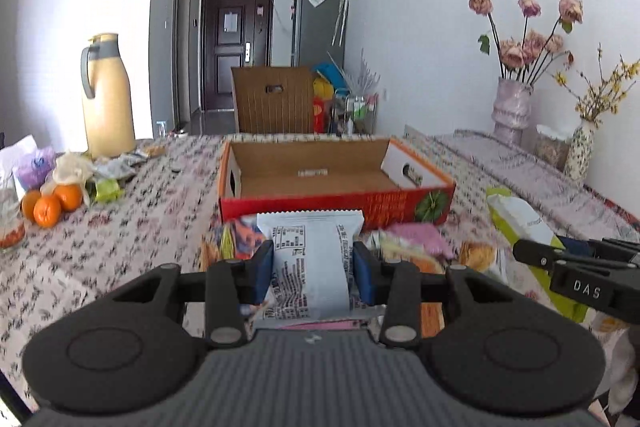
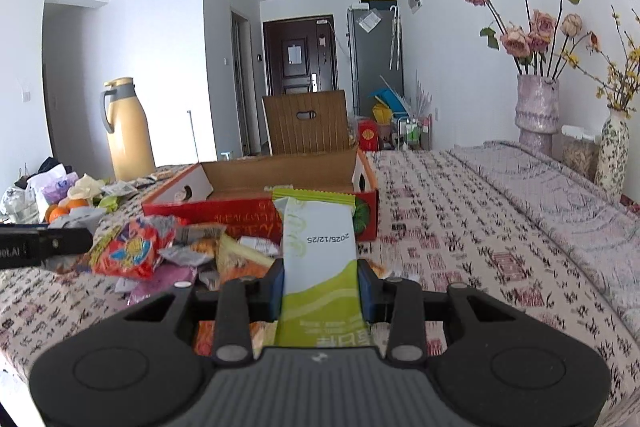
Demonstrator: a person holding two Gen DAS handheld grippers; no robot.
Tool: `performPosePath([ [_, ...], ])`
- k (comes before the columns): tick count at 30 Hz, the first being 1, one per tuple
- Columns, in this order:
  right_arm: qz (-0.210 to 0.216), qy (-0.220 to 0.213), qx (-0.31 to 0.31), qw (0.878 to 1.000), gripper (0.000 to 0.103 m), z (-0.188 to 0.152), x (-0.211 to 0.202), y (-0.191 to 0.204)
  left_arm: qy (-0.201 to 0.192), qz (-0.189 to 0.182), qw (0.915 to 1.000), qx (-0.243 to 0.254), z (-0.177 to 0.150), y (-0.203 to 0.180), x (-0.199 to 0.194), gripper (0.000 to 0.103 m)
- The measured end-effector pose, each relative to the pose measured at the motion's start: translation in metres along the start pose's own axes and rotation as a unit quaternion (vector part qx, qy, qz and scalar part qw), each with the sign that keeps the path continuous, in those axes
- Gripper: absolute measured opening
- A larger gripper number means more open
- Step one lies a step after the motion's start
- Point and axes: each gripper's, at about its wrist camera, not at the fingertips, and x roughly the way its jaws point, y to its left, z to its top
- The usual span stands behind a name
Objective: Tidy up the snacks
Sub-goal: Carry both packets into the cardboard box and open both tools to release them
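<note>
Gripping left: left gripper (image 1: 313, 264) clamps white snack packet (image 1: 309, 259), lifted before the box.
Right: right gripper (image 2: 321, 287) clamps green-white packet (image 2: 322, 255).
Box: open red box (image 1: 328, 205), mid-table, behind the snack pile (image 2: 160, 251).

Your left tool (image 1: 313, 269) pinches a glossy white foil packet (image 1: 310, 259); your right tool (image 2: 322, 289) a smooth green-white plastic wrapper (image 2: 320, 247). Both tools look matt black plastic. The box (image 1: 320, 175) shows raw brown cardboard inside, and printed cloth covers the tabletop (image 1: 140, 227).
</note>
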Motion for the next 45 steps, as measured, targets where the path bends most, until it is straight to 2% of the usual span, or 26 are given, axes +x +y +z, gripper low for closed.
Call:
performPosePath([
  [12, 0.001, -0.031, -0.007, 0.999, 0.035, 0.048, 0.036, 0.001, -0.015, 0.01, 0.9998, -0.013, 0.052, 0.008, 0.037, 0.042],
  [24, 0.004, -0.025, -0.018, 1.0, 0.035, 0.098, 0.111, 0.001, -0.003, 0.024, 0.9996, -0.018, 0.099, 0.011, 0.106, 0.042],
  [35, 0.015, 0.02, -0.027, 0.999, 0.035, 0.121, 0.195, 0.011, 0.044, 0.05, 0.9971, -0.035, 0.12, 0.025, 0.185, 0.042],
  [39, 0.016, 0.05, -0.029, 0.998, 0.035, 0.117, 0.223, 0.014, 0.078, 0.06, 0.9944, -0.039, 0.113, 0.03, 0.214, 0.042],
  [45, 0.013, 0.098, -0.03, 0.995, 0.036, 0.101, 0.256, 0.016, 0.115, 0.065, 0.9903, -0.043, 0.101, 0.037, 0.238, 0.042],
])
